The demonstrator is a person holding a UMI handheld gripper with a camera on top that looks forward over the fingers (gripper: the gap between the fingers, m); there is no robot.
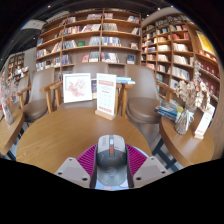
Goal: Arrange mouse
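Mouse [111, 152], grey, between the tongs [111, 165], which pinch its sides with their pink pads, over the near edge of the round wooden desk [60, 135]. Far across the desk: upright sign [106, 98], chairs, bookshelves [95, 40]. Handling: keep the grip even, lower level, release only once the mouse rests flat.

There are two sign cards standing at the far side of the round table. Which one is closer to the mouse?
The taller, narrow sign card with a green top, standing straight beyond the grey mouse held between the fingers. The wider white card stands farther back, off to the side.
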